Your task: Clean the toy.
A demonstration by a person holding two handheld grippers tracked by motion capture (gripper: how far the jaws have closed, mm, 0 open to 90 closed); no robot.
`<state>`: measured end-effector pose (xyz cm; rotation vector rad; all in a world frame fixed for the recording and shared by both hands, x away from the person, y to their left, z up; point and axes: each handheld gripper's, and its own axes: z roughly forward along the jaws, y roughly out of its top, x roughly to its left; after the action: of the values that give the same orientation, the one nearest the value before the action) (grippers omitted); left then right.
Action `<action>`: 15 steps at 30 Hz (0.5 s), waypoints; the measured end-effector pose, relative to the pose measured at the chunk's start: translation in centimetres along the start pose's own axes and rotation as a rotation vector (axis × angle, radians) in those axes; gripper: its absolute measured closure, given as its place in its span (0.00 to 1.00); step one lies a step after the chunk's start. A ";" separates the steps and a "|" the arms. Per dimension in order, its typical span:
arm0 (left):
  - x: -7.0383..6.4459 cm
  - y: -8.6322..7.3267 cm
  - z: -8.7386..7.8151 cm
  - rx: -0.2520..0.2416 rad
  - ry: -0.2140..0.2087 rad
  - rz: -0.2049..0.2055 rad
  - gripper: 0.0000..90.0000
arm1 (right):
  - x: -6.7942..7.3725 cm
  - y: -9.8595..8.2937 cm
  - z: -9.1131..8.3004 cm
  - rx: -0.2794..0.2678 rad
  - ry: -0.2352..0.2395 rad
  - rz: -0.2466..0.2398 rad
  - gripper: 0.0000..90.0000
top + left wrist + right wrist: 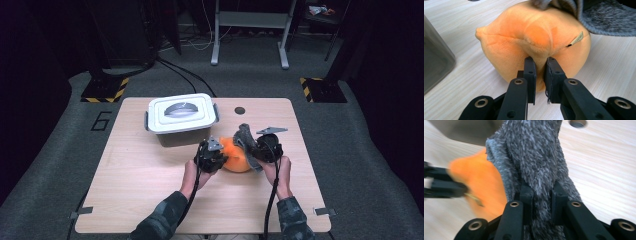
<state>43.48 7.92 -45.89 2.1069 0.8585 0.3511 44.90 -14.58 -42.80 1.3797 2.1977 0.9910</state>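
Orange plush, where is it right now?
High view: the orange plush sits mid-table between the left gripper and right gripper, in front of the lidded white bin, grey furry fabric draped over it.

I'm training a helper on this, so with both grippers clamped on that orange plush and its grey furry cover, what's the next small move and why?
Probably ease the right gripper away, peeling the grey furry fabric cover off the round orange plush toy. The left gripper already pinches a fold of the plush, anchoring it on the wooden table, and the cover still overlaps the plush's far side.
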 end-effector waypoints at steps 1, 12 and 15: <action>0.0 0.0 0.0 0.000 -0.001 0.001 0.89 | -0.3 -0.3 0.1 0.011 -0.007 0.018 0.84; 0.1 -0.1 0.2 0.000 0.001 0.000 0.89 | -3.3 -3.1 2.4 0.091 -0.025 0.122 0.84; 0.2 -0.1 0.1 0.006 0.003 0.002 0.89 | -3.8 -3.9 3.3 0.128 -0.024 0.149 0.84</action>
<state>43.57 8.04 -46.07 2.1138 0.8604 0.3534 46.25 -17.83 -48.10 1.6238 2.2007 0.8915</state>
